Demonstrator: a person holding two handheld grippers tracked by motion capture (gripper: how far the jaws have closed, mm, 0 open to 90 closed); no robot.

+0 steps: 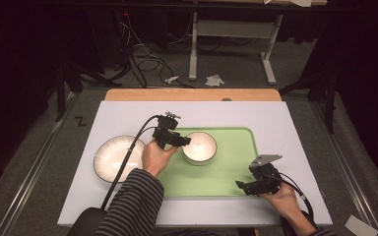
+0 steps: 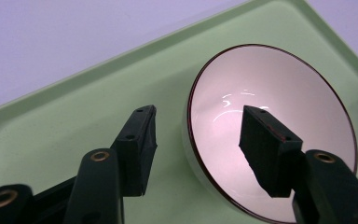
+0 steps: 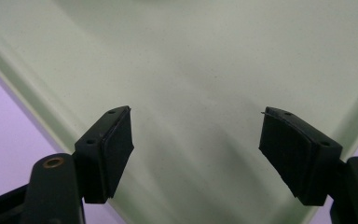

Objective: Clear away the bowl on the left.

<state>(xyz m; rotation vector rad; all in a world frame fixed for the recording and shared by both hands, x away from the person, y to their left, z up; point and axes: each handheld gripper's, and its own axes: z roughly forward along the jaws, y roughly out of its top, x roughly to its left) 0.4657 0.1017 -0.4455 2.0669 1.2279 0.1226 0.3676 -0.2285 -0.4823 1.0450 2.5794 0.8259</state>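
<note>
Both grippers spread wide over the green tray (image 1: 226, 172).
Left gripper (image 2: 198, 140) straddles the white bowl's (image 2: 284, 107) rim on the tray; my right gripper (image 3: 196, 144) hangs open, nothing held.

Dim dark surroundings, overhead-lit table, bowl (image 2: 279, 121) glare

At frame centre, the left gripper (image 1: 181, 141) meets a white round bowl (image 1: 200, 147) on a pale green tray (image 1: 231, 169) (a white plate (image 1: 112, 158) lies left).
</note>
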